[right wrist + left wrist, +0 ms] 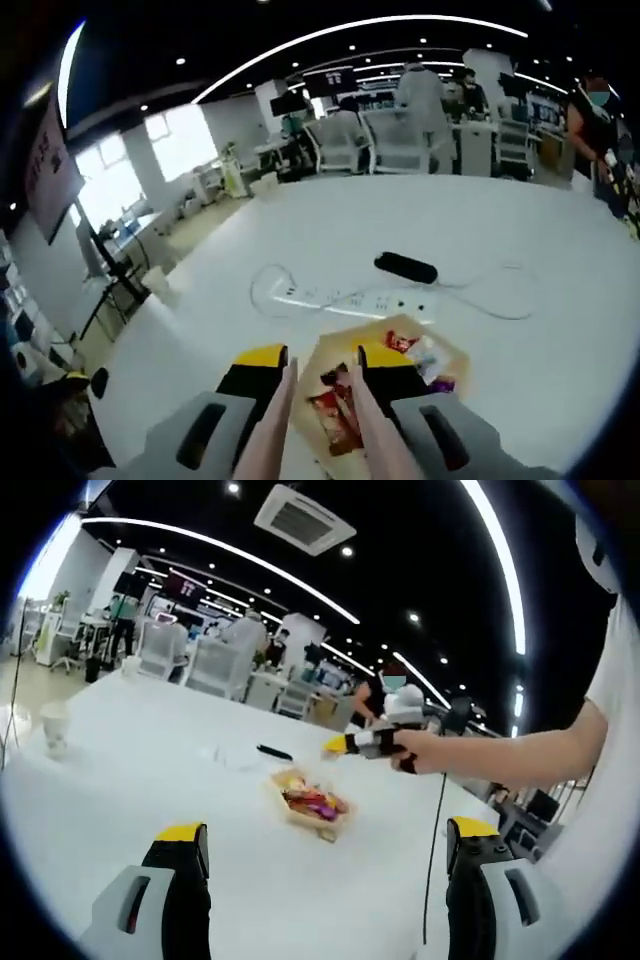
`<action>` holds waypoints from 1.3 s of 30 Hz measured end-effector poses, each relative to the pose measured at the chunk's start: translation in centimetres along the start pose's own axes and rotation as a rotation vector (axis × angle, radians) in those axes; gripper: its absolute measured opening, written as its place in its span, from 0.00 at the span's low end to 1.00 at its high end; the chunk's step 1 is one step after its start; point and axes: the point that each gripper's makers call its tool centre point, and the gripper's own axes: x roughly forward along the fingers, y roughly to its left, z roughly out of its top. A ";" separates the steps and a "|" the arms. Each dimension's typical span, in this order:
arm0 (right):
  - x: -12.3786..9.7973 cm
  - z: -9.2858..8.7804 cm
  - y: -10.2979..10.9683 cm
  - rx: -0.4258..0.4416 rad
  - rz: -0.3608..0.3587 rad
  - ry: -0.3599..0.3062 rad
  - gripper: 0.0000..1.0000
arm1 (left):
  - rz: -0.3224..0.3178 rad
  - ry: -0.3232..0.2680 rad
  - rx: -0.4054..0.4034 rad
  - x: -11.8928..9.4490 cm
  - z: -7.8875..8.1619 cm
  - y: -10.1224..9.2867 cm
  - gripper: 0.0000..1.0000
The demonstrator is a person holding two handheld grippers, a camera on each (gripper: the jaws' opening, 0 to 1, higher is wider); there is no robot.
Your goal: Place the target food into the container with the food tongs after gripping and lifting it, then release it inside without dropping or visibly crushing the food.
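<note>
A tan paper container (455, 358) holds several wrapped snacks, among them a red packet (335, 408). My right gripper (323, 358) is shut on the pale food tongs (277, 415), whose two arms reach over the container's near side, one on either side of the red packet. Whether the tongs touch it I cannot tell. In the left gripper view the container (290, 815) sits mid-table, and a hand holds the right gripper (375, 742) above and behind it. My left gripper (325, 832) stands open and holds nothing, well short of the container.
A white power strip (350, 297) with its looped cable and a black oblong object (405, 267) lie just beyond the container. A paper cup (55, 725) stands at the far left of the white table (150, 780). Chairs, desks and people are behind it.
</note>
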 end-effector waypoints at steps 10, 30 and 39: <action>-1.6 -1.7 -1.0 -0.066 0.025 0.012 0.28 | -0.004 0.003 -0.006 0.3 -0.2 -0.8 0.99; -2.7 -6.4 0.5 -0.168 0.072 0.049 0.28 | 0.006 0.009 0.025 0.9 0.3 -0.7 0.99; -3.0 -8.8 1.0 -0.146 0.069 0.071 0.28 | -0.002 0.022 0.017 1.4 -0.5 -0.5 0.99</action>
